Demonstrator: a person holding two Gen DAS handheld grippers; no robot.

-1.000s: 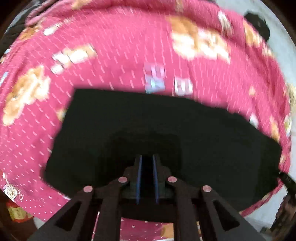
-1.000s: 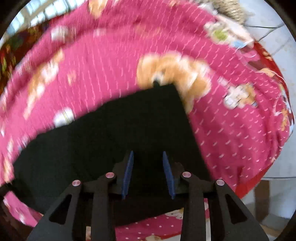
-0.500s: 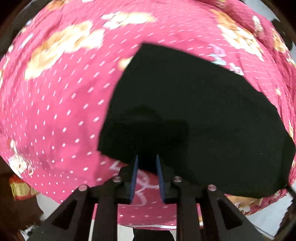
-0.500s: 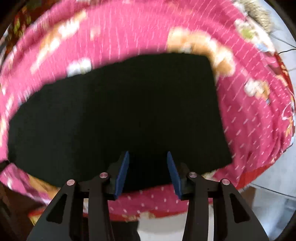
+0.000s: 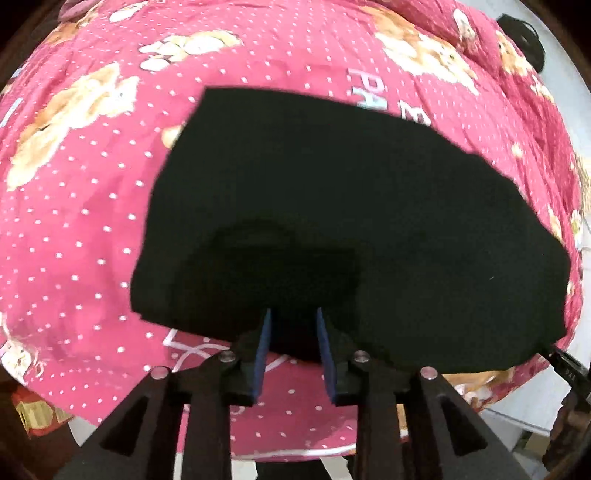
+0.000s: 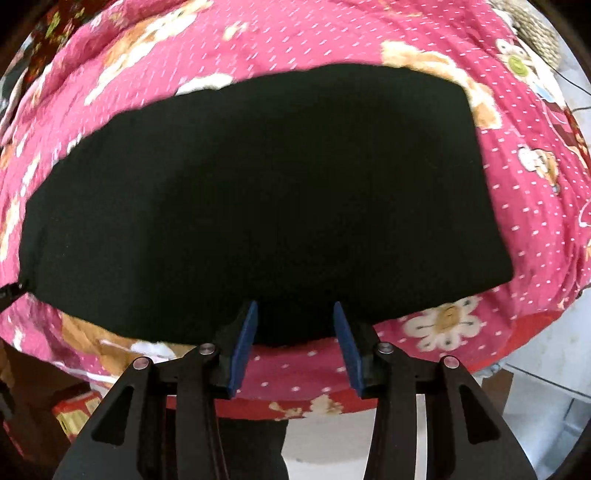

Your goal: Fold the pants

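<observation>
The black pants (image 5: 332,203) lie flat as a folded slab on the pink teddy-bear bedspread (image 5: 74,221). My left gripper (image 5: 293,317) points down over their near edge, close to the left corner. Its jaws are opening, and the dark hem shows between the blue pads (image 5: 261,347) without being pressed. In the right wrist view the pants (image 6: 258,184) fill the middle of the bedspread (image 6: 535,184). My right gripper (image 6: 295,310) hangs open over the near edge, and its pads (image 6: 242,350) grip nothing.
The bed's near edge runs just below both grippers, with pale floor beyond it. A red box (image 5: 33,413) sits on the floor at the lower left and also appears as the red box (image 6: 77,410). A woven object (image 6: 535,26) lies at the far right corner.
Both grippers have drawn back from over the pants to their near edge. The left jaws have spread from almost shut. The right jaws have widened too.
</observation>
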